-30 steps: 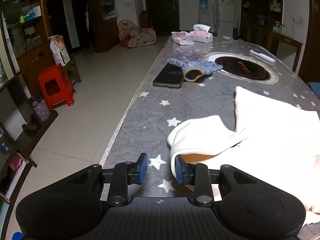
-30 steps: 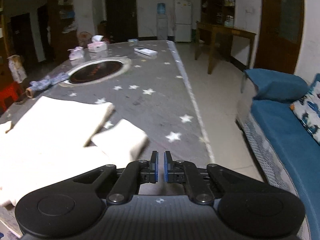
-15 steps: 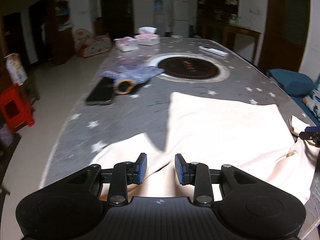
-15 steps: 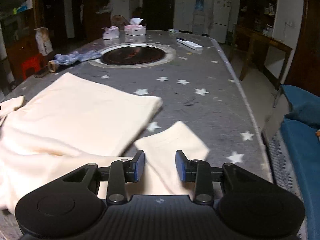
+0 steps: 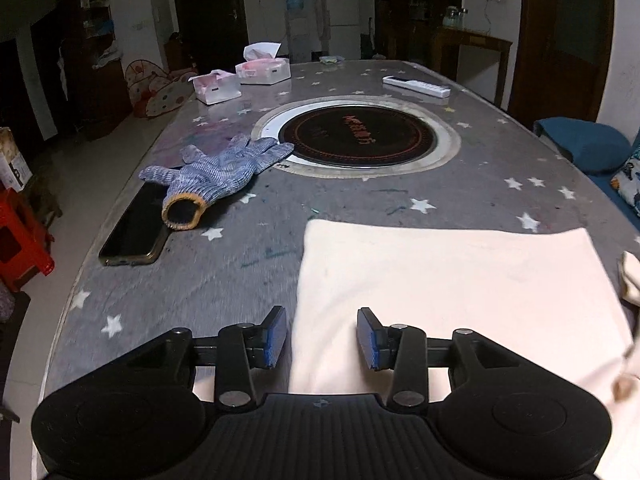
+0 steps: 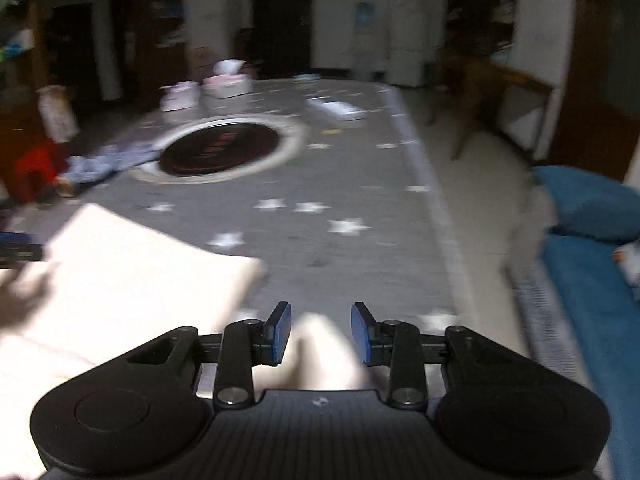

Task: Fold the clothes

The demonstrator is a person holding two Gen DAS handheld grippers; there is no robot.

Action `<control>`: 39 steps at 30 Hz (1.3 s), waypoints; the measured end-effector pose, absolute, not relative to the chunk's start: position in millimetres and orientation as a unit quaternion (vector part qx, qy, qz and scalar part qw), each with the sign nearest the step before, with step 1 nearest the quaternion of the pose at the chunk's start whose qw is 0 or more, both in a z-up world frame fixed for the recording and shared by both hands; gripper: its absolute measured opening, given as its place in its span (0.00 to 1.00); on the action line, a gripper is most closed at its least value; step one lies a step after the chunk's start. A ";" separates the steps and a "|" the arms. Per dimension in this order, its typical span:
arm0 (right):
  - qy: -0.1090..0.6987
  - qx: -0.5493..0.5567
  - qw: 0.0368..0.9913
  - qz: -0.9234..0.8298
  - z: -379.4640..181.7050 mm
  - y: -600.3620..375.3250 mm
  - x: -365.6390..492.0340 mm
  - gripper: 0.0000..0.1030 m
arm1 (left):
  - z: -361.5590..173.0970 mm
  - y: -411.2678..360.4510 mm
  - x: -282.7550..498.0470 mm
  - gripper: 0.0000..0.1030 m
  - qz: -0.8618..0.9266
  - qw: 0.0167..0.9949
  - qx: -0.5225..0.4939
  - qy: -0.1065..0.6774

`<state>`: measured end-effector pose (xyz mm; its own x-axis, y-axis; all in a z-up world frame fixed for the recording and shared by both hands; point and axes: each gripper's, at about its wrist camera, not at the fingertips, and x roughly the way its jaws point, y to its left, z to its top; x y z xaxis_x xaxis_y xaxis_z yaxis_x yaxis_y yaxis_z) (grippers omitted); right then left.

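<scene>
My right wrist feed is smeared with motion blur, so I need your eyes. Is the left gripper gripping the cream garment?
Observer: No. The left gripper is open, and its fingers straddle the left edge of the garment.
Operator: Is there anything on that side that a fold could sweep? I can't see it.
Observer: A black phone lies flat near the left edge of the table, apart from the garment.
</scene>
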<state>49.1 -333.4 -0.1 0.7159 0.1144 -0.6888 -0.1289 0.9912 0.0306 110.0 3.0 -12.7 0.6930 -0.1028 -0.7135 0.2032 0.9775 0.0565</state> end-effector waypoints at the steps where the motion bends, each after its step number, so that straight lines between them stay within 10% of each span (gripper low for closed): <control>1: 0.377 -0.009 0.923 0.079 -2.5 -326.1 56.1 0.32 | -14.2 3.0 114.3 0.42 -0.082 0.917 0.066 0.384; 10: 0.418 -0.015 0.900 0.126 -27.9 -285.6 112.3 0.23 | -25.1 1.6 147.5 0.42 -0.088 0.915 0.078 0.386; 16: 0.420 -0.032 0.898 0.125 -28.4 -276.1 136.1 0.03 | -23.9 -4.8 166.6 0.05 -0.104 0.916 0.088 0.378; 39: 0.395 -0.141 0.850 0.319 -1.0 -205.4 64.7 0.10 | -17.2 0.5 95.8 0.10 -0.152 0.912 0.094 0.369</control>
